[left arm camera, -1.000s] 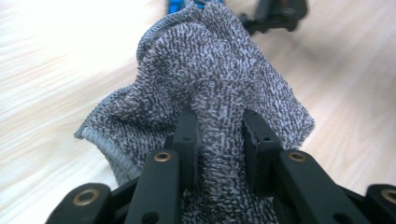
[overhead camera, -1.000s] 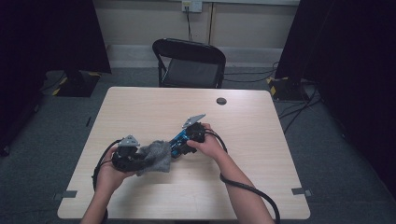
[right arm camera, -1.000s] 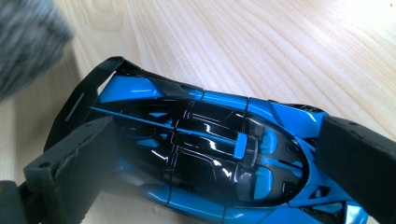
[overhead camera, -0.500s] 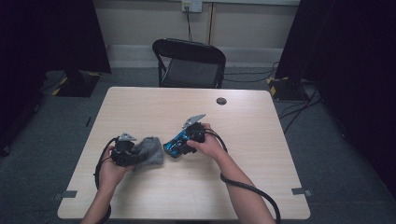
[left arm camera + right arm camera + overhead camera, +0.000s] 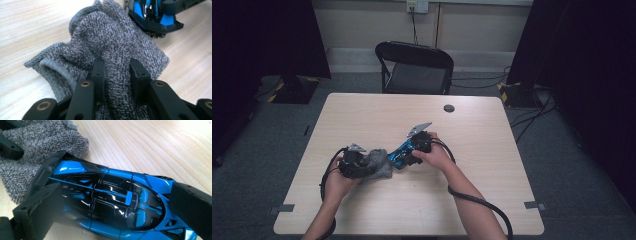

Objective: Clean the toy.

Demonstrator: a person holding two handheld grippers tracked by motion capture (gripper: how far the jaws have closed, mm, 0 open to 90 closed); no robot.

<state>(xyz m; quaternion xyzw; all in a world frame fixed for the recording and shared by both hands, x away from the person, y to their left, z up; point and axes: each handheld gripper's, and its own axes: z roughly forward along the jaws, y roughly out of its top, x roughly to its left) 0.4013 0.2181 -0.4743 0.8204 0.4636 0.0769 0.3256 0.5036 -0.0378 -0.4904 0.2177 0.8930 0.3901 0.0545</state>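
A grey knitted cloth (image 5: 381, 165) lies bunched on the wooden table (image 5: 492, 150), left of centre. My left gripper (image 5: 367, 167) is shut on a fold of the cloth (image 5: 112, 37), and its black jaws pinch that fold from both sides (image 5: 116, 72). A blue and black toy car (image 5: 398, 155) is clamped sideways in my right gripper (image 5: 404, 154). In the right gripper view the jaws (image 5: 115, 207) press on the two sides of the car (image 5: 107, 200). The car's nose (image 5: 155, 17) touches the edge of the cloth (image 5: 37, 150).
A small black disc (image 5: 449, 108) sits near the table's far edge. A black folding chair (image 5: 414, 67) stands behind the table. Cables trail from both grippers across the near part of the table.
My left hand has sunk a little with the cloth, which now rests lower on the table beside the car. The right hand and the car have stayed put.
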